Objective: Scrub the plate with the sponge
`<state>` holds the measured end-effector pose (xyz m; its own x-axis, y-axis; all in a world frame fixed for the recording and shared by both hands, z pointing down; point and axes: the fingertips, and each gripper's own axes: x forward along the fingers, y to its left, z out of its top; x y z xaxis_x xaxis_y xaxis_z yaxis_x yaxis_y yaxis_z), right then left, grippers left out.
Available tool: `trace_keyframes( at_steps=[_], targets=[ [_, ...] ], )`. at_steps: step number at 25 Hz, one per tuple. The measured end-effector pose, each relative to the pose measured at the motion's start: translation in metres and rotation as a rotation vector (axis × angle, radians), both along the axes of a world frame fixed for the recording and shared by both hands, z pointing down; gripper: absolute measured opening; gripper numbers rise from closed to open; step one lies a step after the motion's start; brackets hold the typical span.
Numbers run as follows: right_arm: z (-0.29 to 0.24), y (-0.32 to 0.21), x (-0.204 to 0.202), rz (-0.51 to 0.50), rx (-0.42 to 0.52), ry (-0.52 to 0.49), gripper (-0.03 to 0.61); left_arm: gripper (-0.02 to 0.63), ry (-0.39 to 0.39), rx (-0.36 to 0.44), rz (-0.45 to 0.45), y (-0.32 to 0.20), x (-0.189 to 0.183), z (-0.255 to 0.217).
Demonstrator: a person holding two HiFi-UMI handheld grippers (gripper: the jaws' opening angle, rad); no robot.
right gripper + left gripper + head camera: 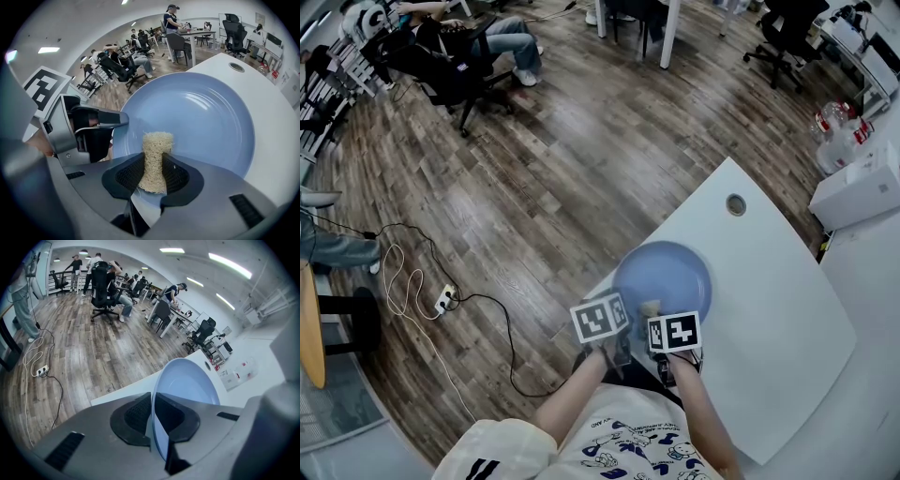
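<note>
A pale blue plate (664, 274) lies at the near left corner of the white table (778, 309). My left gripper (153, 417) is shut on the plate's (185, 383) near rim, which runs edge-on between its pads. My right gripper (153, 174) is shut on a tan, fibrous sponge (154, 159), squeezed narrow between the pads. The sponge's free end rests on the plate's (201, 122) inner surface close to the near rim. In the head view the sponge (650, 306) shows between the two marker cubes, with the left gripper (617, 330) and right gripper (667, 336) side by side.
A round cable grommet (736, 203) sits in the table beyond the plate. A white box (855, 192) and plastic bottles (836, 129) stand to the far right. Office chairs and seated people fill the wooden floor at the back; cables and a power strip (445, 299) lie left.
</note>
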<state>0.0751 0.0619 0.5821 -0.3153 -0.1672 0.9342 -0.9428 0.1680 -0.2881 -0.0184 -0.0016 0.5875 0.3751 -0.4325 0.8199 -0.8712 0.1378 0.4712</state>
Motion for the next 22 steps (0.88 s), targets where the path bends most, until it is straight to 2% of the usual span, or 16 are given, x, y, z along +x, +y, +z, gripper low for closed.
trace_keyframes(
  at_steps=[14, 22],
  targets=[
    [0.003, -0.011, -0.017, 0.002, -0.006, -0.094, 0.115, 0.025, -0.021, 0.011, 0.029, -0.002, 0.0, 0.004],
    [0.0, -0.023, -0.026, -0.031, 0.004, -0.097, 0.115, 0.025, -0.039, 0.019, 0.066, -0.005, 0.0, 0.0]
  ],
)
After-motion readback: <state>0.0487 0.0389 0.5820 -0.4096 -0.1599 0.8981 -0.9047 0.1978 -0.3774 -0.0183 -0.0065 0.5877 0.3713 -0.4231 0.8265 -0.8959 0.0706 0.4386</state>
